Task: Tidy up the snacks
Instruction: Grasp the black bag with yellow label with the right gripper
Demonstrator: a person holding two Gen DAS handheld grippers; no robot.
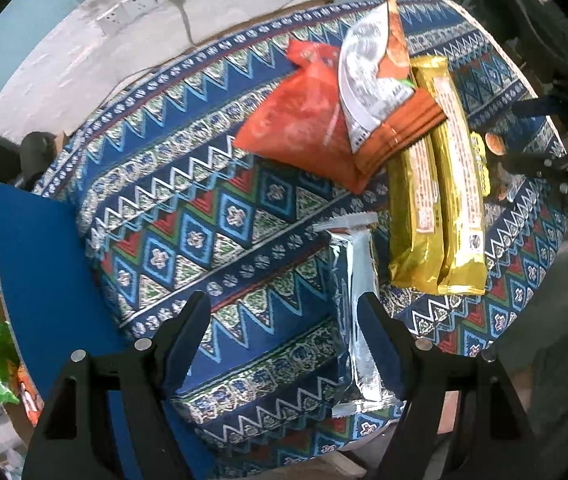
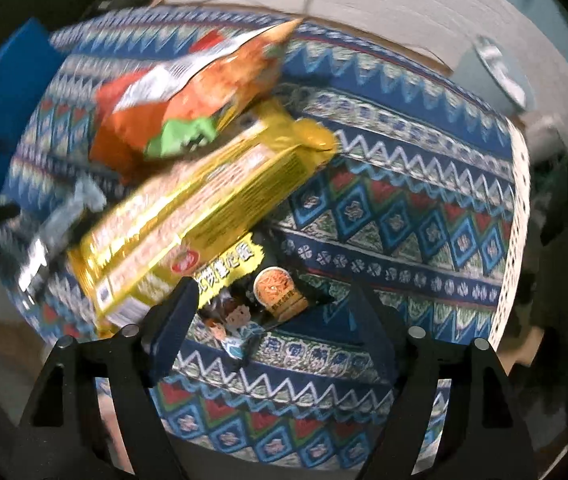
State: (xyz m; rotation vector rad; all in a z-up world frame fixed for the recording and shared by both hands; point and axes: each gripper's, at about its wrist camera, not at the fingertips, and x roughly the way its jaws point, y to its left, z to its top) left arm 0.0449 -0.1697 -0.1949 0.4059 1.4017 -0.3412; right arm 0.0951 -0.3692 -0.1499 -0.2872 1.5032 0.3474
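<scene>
On the bench (image 1: 156, 184), covered by a patterned blue cloth, the snacks lie bunched toward the far right: two gold packets (image 1: 436, 184) side by side, orange bags (image 1: 308, 120) overlapping their far ends; a silver packet (image 1: 354, 300) lies nearer, against the right finger of the left gripper (image 1: 284, 324), whose jaws stand open; the right gripper (image 2: 272, 304) hangs open-jawed over a small dark snack pack (image 2: 252, 300) beside the gold packets.

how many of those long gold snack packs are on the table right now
2. The left gold pack and the right gold pack lie side by side, touching, their far ends under the orange bags. More could be hidden beneath.
</scene>
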